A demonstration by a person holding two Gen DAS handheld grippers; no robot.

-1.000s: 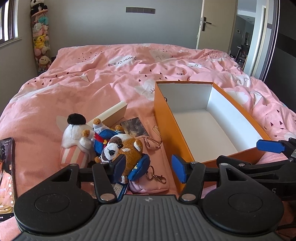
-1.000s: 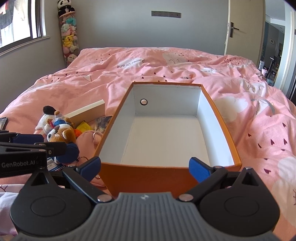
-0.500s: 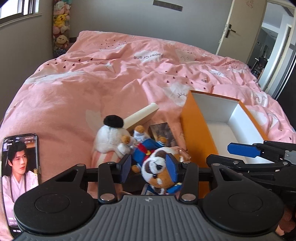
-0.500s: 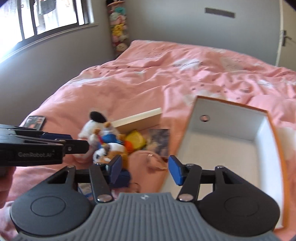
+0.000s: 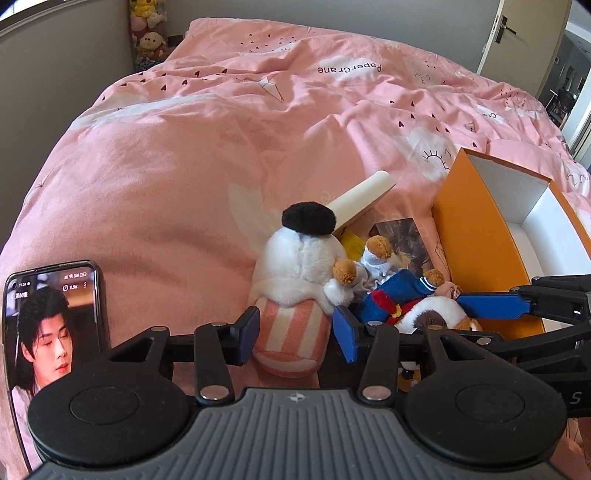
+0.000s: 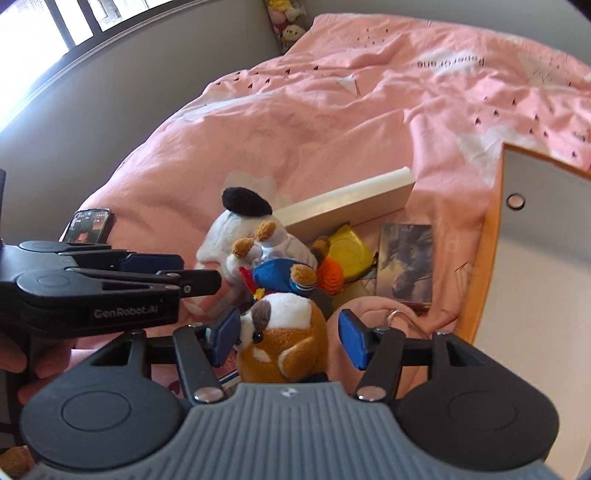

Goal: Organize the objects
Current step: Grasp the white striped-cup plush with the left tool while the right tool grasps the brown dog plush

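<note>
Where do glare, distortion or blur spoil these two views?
Right wrist view: the window is blown out white and the bed edge bows strongly. Left wrist view: even light, sharp, the door leans from the fisheye; no real blur in either.

Bright daylight, heavy fisheye bend

Sun pours in through the window [image 6: 55, 22], blown out white (total glare), leaving the pink duvet [image 5: 207, 155] evenly lit with soft fold shadows; edges curve hard, the right wrist view looks slightly smeared.

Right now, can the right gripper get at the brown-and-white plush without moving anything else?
Probably yes. The right gripper is open with the brown-and-white plush already between its fingers; nothing lies over it, though the blue-dressed plush crowds it behind.
</note>
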